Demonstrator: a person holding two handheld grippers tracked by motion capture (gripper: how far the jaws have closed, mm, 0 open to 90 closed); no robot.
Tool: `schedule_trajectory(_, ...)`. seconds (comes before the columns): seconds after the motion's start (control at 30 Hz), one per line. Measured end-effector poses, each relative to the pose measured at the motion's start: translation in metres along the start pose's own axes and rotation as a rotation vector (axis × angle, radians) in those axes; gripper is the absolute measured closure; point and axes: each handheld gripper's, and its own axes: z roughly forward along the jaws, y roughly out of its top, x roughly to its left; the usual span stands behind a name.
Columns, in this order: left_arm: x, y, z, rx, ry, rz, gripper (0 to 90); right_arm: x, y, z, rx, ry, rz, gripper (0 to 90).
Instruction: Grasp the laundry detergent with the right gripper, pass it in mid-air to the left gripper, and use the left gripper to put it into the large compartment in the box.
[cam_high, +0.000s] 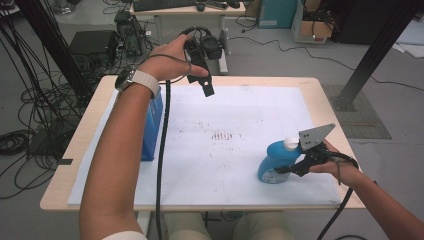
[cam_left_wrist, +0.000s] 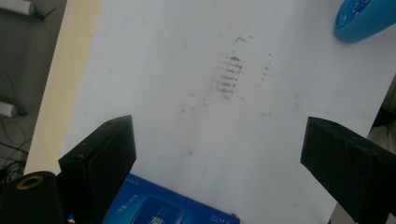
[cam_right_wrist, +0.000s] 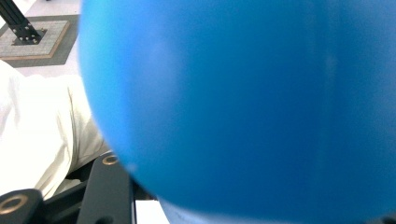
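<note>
1. The right hand-held gripper (cam_high: 291, 167) is closing its jaws tight on the blue bottle (cam_high: 278, 161), taking it low on the body from the person's side. Judging by the grip, the low hold is keeping the bottle from tipping and leaving its white cap (cam_high: 291, 144) clear.

2. The blue bottle is standing upright on the white sheet (cam_high: 235, 150) covering the surface (cam_high: 320, 95), near the right front corner. In the right gripper view its blue wall (cam_right_wrist: 243, 107) is sitting right against the camera, so the jaws are well around it.

3. The left hand-held gripper (cam_high: 205, 82) is hanging in the air above the far left part of the surface, its jaws standing wide apart with nothing between them. It is probably waiting clear of the work so the other hand has room.

4. The blue box (cam_high: 151, 127) is standing on the left of the sheet, just beneath the left forearm and well apart from the bottle. In the left gripper view its top (cam_left_wrist: 163, 210) is lying below the open jaws, so it seems the likeliest next pick.

5. Brownish smudges (cam_high: 222, 135) are marking the middle of the sheet, between the box and the bottle.
</note>
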Motion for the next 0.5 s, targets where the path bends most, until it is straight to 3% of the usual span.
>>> schedule_trajectory(0.03, -0.0008, -0.0003, 0.0001, -0.002, 0.0, -0.013, 10.7, 0.0004, -0.0001, 0.0, -0.003, -0.004, -0.003, 42.7)
schedule_trajectory(0.27, 0.0003, 0.0002, 0.0006, -0.005, -0.002, -0.001, 10.8, 0.0012, -0.0022, -0.0004, -0.014, -0.005, 0.008, 42.8)
schedule_trajectory(0.37, -0.0003, 0.0006, -0.0019, 0.025, 0.001, -0.009, 10.8, 0.001, -0.002, -0.0004, -0.011, -0.002, 0.006, 43.2)
schedule_trajectory(0.5, -0.0002, -0.0004, -0.0002, -0.001, 0.0, -0.006, 10.8, 0.0021, -0.0013, 0.0, -0.015, -0.006, 0.025, 43.6)
